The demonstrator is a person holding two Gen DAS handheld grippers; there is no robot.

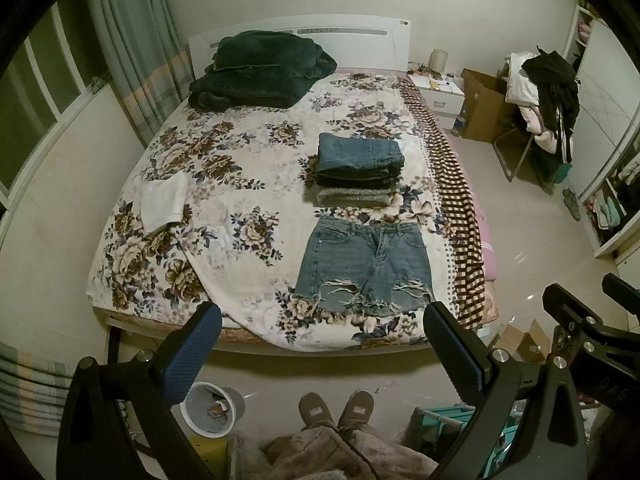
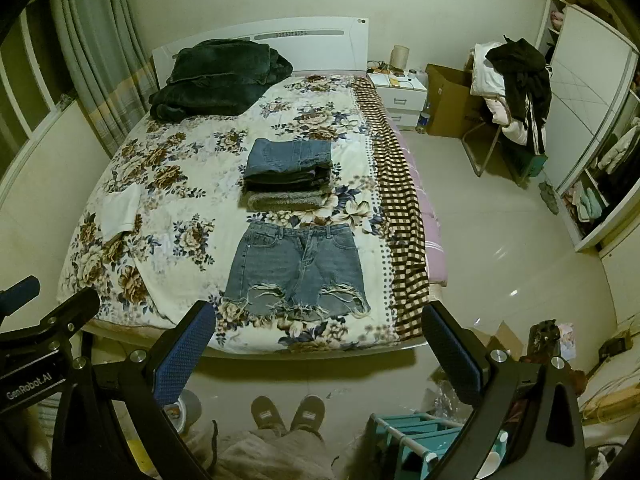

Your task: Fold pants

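The near edge of the bed (image 1: 256, 336) lay open to approach, with bare floral cover left of the denim shorts (image 1: 362, 266). Just behind the shorts, a stack of folded clothes (image 1: 356, 170) blocked the way further up the bed. A white cloth (image 1: 164, 202) lay well to the left, near that edge. A dark blanket (image 1: 256, 70) filled the head end. On the floor, a bin (image 1: 210, 410) and a teal rack (image 2: 416, 436) flanked the standing space.

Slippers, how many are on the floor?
2. The left slipper and the right slipper sit side by side on the person's feet, at the foot of the bed. Others may be hidden.
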